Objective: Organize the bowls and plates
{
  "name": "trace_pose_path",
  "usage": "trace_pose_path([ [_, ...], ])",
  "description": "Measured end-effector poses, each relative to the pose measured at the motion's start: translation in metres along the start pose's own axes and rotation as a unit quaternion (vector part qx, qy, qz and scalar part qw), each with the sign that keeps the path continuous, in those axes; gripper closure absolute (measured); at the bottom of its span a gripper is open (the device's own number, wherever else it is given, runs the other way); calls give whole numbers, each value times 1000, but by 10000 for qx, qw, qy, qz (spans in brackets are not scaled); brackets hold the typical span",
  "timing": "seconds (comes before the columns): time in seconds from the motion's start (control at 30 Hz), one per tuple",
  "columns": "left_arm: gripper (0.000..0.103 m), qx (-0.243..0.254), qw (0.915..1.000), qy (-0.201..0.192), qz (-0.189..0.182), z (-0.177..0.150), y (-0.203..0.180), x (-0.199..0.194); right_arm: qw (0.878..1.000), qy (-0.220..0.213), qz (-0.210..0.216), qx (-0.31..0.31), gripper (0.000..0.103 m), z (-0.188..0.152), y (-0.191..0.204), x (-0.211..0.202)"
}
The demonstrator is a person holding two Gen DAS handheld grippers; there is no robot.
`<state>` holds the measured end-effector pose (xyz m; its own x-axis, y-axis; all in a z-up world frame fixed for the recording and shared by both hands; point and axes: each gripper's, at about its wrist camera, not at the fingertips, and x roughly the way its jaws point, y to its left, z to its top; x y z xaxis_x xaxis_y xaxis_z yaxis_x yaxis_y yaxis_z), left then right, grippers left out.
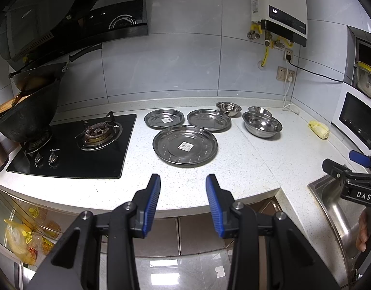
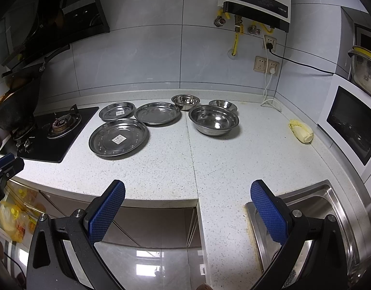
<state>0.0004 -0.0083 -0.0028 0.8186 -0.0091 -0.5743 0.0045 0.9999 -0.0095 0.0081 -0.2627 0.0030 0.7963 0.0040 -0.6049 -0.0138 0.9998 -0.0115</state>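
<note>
Three steel plates lie on the white counter: a large one (image 1: pixel 185 145) (image 2: pixel 118 137) in front, a small one (image 1: pixel 164 119) (image 2: pixel 117 111) behind it on the left, a medium one (image 1: pixel 209 119) (image 2: pixel 157 112) to the right. Three steel bowls stand further right: a large bowl (image 1: pixel 262 124) (image 2: pixel 213 119) and two small bowls (image 1: pixel 228 108) (image 2: pixel 185 101), (image 1: pixel 259 110) (image 2: pixel 223 105) behind. My left gripper (image 1: pixel 183 183) is open over the counter's front edge, short of the large plate. My right gripper (image 2: pixel 188 191) is open, wide, near the sink corner, holding nothing.
A black gas hob (image 1: pixel 72 145) with a wok (image 1: pixel 26 118) sits left. A sink (image 2: pixel 313 207) lies at the right front. A white microwave (image 2: pixel 352 130) and a yellow-white vegetable (image 2: pixel 302 130) are at the right. Wall sockets with cords (image 2: pixel 267 65) hang behind the bowls.
</note>
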Motion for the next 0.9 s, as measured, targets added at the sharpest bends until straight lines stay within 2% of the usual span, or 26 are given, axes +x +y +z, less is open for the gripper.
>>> trace_pose_path([
  [0.9,66,-5,10000,57,-44,-1,1,10,10000,57,20,-61,1,4,11,7],
])
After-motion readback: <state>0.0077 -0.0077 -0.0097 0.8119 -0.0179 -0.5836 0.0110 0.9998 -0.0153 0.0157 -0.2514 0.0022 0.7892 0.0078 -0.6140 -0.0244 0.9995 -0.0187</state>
